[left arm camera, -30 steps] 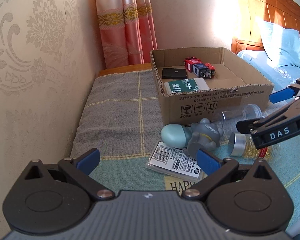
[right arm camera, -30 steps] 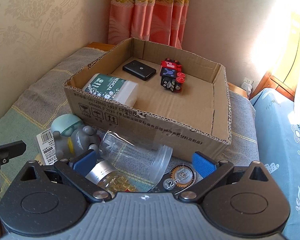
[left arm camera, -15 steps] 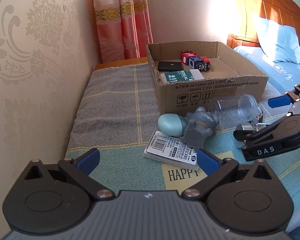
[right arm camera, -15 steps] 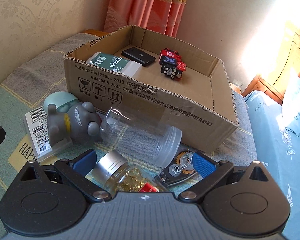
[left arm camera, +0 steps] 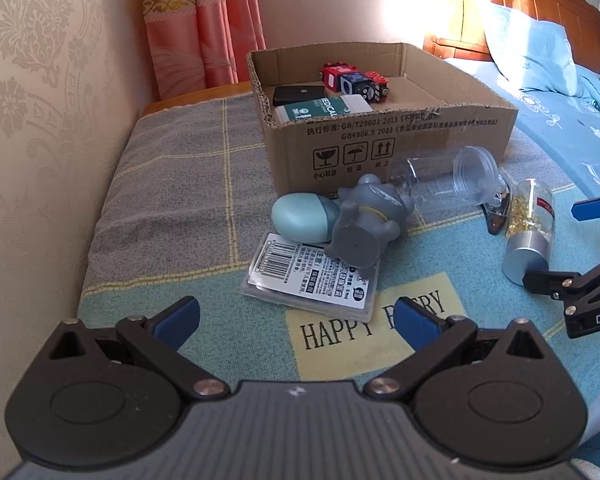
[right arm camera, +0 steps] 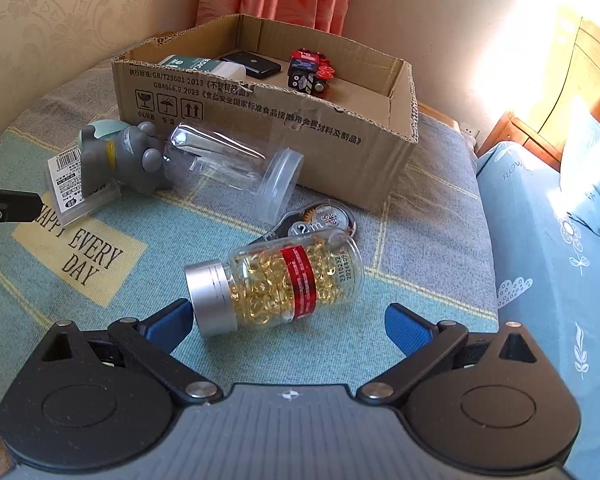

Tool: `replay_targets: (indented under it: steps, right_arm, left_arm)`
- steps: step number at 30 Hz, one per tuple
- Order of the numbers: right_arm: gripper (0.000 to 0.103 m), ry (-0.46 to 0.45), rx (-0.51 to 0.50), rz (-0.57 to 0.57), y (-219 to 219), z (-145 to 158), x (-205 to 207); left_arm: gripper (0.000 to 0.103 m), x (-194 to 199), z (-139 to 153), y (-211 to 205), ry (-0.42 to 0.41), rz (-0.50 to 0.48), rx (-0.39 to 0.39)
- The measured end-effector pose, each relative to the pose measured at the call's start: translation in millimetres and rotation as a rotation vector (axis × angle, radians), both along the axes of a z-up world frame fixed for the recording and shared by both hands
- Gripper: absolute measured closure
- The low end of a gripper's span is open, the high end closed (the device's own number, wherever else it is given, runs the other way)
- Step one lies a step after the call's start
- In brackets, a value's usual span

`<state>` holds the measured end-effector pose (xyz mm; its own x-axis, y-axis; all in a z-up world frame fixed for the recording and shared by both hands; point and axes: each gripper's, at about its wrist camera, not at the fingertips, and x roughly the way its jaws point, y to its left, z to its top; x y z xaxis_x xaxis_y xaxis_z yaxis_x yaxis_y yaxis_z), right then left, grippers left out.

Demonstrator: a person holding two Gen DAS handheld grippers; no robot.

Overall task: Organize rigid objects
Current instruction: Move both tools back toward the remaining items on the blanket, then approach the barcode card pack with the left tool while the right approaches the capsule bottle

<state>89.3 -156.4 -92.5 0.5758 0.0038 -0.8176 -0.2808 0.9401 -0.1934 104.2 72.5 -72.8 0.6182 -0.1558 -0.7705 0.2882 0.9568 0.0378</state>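
Grey figurine point(left arm camera: 366, 220), silver-capped bottle point(right arm camera: 276, 280) of golden capsules, brown cardboard box point(right arm camera: 284, 120).

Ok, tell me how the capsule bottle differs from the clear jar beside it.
The capsule bottle is full of golden capsules, wears a red label and has a silver cap on; the clear jar is empty, unlabelled and has its mouth open. Both are transparent and lie on their sides outside the cardboard box.

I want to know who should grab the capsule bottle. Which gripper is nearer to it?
Right. The right gripper sits open just in front of the capsule bottle, one pad by its cap. The left gripper is open farther off, facing the barcode pack.
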Motion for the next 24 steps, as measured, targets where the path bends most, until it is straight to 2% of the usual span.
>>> replay_targets:
  steps: [7, 10, 24]
  right_arm:
    - [0.000, 0.062, 0.111, 0.016, -17, -13, 1]
    - [0.000, 0.074, 0.148, 0.023, -24, -15, 2]
    - [0.000, 0.045, 0.158, 0.093, -26, -16, 3]
  left_arm:
    - [0.001, 14, -27, 1, 0.087, -0.023, -0.042]
    - [0.001, 15, -30, -1, 0.068, -0.043, -0.032]
    - [0.001, 42, -31, -8, 0.035, -0.150, -0.037]
